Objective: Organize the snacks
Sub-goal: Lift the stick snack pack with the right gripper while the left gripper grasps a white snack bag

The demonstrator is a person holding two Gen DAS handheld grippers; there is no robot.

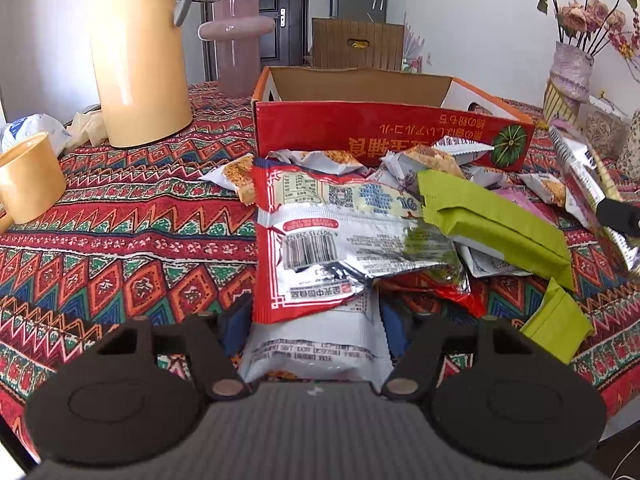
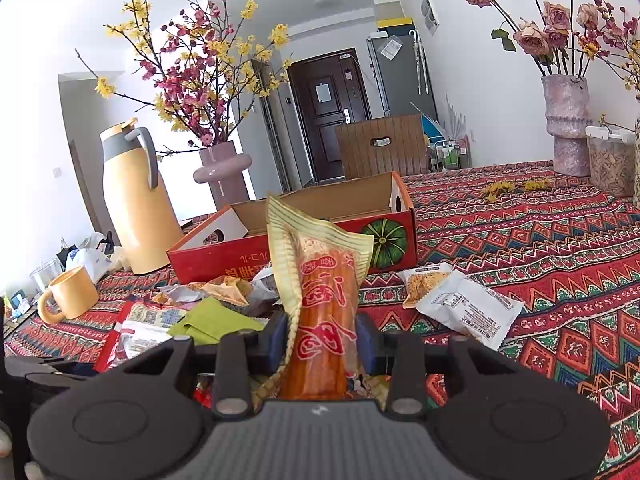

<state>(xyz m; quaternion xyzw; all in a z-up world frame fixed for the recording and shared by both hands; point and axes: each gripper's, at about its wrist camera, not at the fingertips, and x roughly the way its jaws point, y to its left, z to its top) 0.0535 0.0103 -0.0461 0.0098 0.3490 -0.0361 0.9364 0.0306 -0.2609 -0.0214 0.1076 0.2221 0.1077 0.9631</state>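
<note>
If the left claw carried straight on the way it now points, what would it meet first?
Probably the red-and-silver snack bag lying just beyond the white packet between the left claw's fingers; the red box lies farther.

our right gripper [image 2: 320, 340] clamps an upright orange snack packet [image 2: 320, 320] above the patterned tablecloth [image 2: 540, 248]. behind it we see the open red cardboard box [image 2: 224, 256], a loose white snack pack [image 2: 464, 304] to its right, and a yellow mug [image 2: 72, 294] left.
</note>
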